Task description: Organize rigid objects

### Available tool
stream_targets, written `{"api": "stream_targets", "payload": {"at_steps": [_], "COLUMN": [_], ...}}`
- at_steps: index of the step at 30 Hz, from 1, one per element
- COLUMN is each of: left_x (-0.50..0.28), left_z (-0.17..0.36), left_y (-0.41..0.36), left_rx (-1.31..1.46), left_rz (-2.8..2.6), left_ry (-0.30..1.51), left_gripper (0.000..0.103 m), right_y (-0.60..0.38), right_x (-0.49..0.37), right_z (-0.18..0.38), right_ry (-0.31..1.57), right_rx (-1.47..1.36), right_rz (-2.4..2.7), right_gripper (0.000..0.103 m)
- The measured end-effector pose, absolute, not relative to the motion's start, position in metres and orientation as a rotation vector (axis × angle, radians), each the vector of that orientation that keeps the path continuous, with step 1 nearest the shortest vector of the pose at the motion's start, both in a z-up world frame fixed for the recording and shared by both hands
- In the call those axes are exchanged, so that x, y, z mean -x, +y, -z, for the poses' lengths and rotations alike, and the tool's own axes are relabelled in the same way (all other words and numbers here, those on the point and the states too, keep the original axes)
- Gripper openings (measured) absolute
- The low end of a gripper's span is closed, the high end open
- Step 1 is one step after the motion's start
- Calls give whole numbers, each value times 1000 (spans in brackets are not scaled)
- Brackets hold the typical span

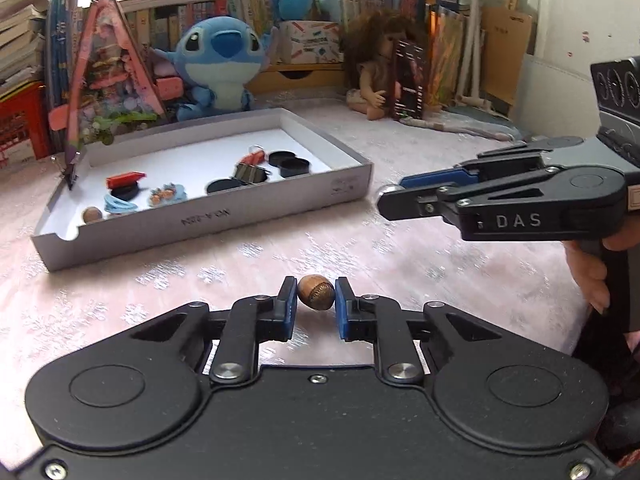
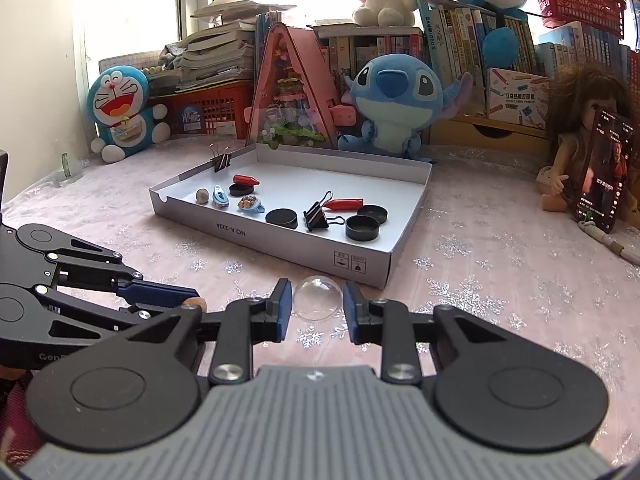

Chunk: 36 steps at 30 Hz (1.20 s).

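Already lots of small things lie in the grey box [image 2: 276, 240], well ahead of both sets of fingers; the left gripper [image 1: 316, 298] squeezes a little brown nut [image 1: 315, 292] tight between its blue pads; the right gripper [image 2: 317, 300] pinches a clear ball [image 2: 317, 298] the same way; I think both still need to go into the box.

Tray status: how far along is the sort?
Done: the grey tray already holds black caps, a binder clip, red pieces and small trinkets. In hand: the left gripper is shut on a brown nut; the right gripper is shut on a clear ball. Left: both go into the tray; no other loose items are visible on the cloth.
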<state>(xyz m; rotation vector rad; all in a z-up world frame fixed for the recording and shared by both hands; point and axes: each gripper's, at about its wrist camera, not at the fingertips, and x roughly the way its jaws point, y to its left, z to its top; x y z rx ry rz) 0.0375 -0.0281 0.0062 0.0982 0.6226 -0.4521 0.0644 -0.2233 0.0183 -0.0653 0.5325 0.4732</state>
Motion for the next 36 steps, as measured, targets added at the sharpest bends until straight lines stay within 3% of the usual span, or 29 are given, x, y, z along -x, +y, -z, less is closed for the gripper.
{"api": "stream_targets", "payload": {"at_steps": [16, 28, 31, 32, 33, 36], "left_x": [-137, -194, -195, -195, -192, -186], "left_z": [-40, -14, -11, -11, -13, -18], "left_y": [11, 22, 22, 22, 21, 19], "left_rx": [-7, 16, 21, 23, 19, -5], "left_rz": [164, 44, 37, 38, 37, 25], "left_ry": [531, 590, 597, 595, 587, 565], "left_gripper": [18, 19, 19, 20, 22, 51], "right_y": [-182, -166, -165, -166, -166, -166], "right_x": [-141, -188, -189, -188, -186, -180], "right_z": [-27, -9, -7, -8, -9, -14], "right_ry": [509, 580, 581, 577, 571, 549], "right_rx": [-5, -43, -46, -49, -53, -48], "right_rz": [-376, -268, -264, -264, -268, -265], "right_gripper": [32, 32, 39, 48, 57, 62]}}
